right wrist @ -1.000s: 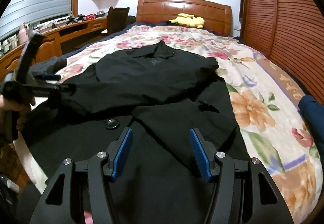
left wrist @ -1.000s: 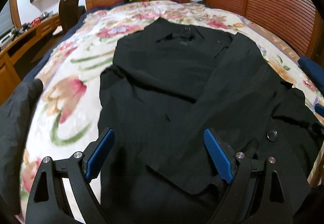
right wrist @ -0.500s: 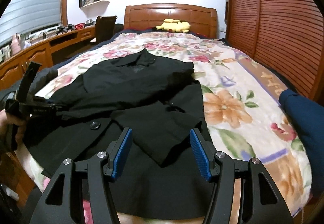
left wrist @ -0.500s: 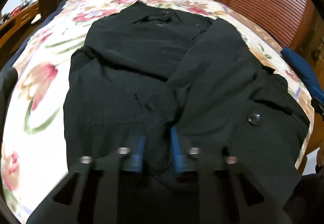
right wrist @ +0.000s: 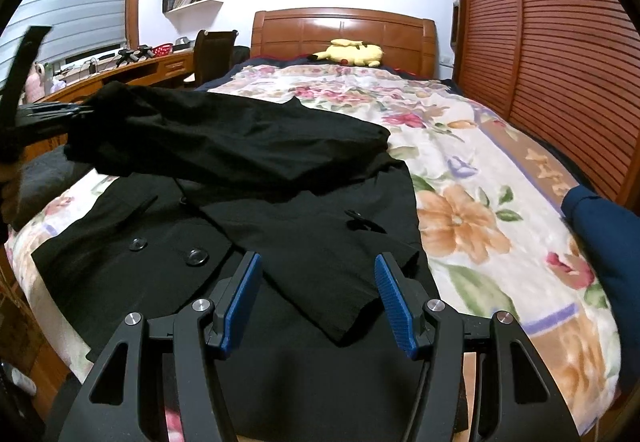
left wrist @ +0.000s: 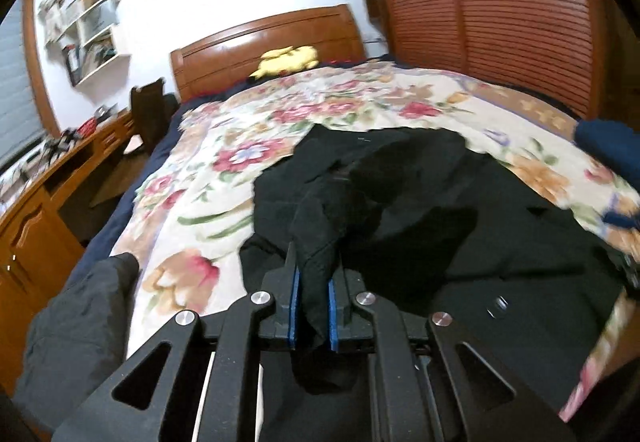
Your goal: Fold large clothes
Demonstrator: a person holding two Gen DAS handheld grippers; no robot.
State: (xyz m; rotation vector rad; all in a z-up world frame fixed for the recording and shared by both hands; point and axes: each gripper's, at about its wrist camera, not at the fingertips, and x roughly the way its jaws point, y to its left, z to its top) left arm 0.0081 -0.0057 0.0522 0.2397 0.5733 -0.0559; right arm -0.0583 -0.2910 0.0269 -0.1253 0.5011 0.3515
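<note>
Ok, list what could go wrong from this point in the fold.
1. The left gripper pinches only a narrow bunch of the black coat's sleeve, lifted off the bed; it may slip free.
2. The right gripper is open above the other sleeve, so nothing pins the coat body, which could drag across the floral bedspread.

- Black coat (right wrist: 280,242) lies spread front-up on the flowered bed (right wrist: 500,202), big dark buttons (right wrist: 196,256) showing.
- One sleeve (right wrist: 224,138) is lifted off the body, stretched toward the left, its cuff pinched in the left claw (left wrist: 314,306).
</note>
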